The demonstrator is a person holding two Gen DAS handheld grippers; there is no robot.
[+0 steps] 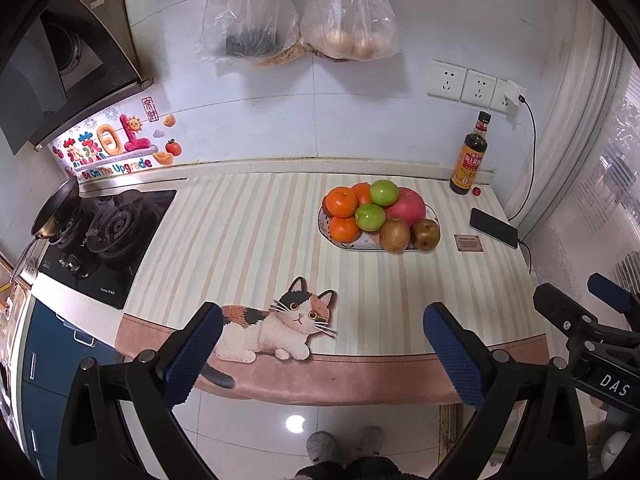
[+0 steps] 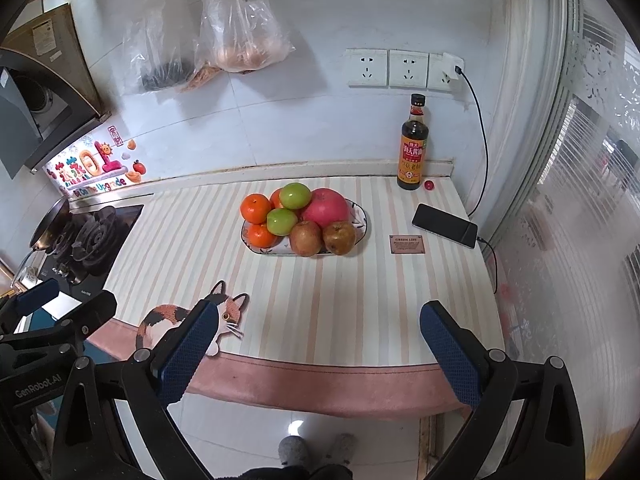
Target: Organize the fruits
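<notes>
A white oval plate (image 1: 332,238) (image 2: 362,216) on the striped counter mat carries a pile of fruit: oranges (image 1: 341,201) (image 2: 255,208), two green apples (image 1: 384,192) (image 2: 295,195), a big red apple (image 1: 405,207) (image 2: 325,207) and two brown pears (image 1: 426,234) (image 2: 339,237). My left gripper (image 1: 323,322) hangs open over the counter's front edge, well short of the plate, nothing between its blue pads. My right gripper (image 2: 319,320) is likewise open and empty at the front edge, with the plate ahead and slightly left. Each gripper shows at the edge of the other's view.
A soy sauce bottle (image 2: 413,148) and a small red cap (image 2: 429,185) stand at the back right by the wall. A phone (image 2: 444,225) on a charging cable lies right of the plate. A gas hob (image 1: 104,236) with a pan (image 1: 56,210) is at the left. Bags (image 1: 296,12) hang on the wall.
</notes>
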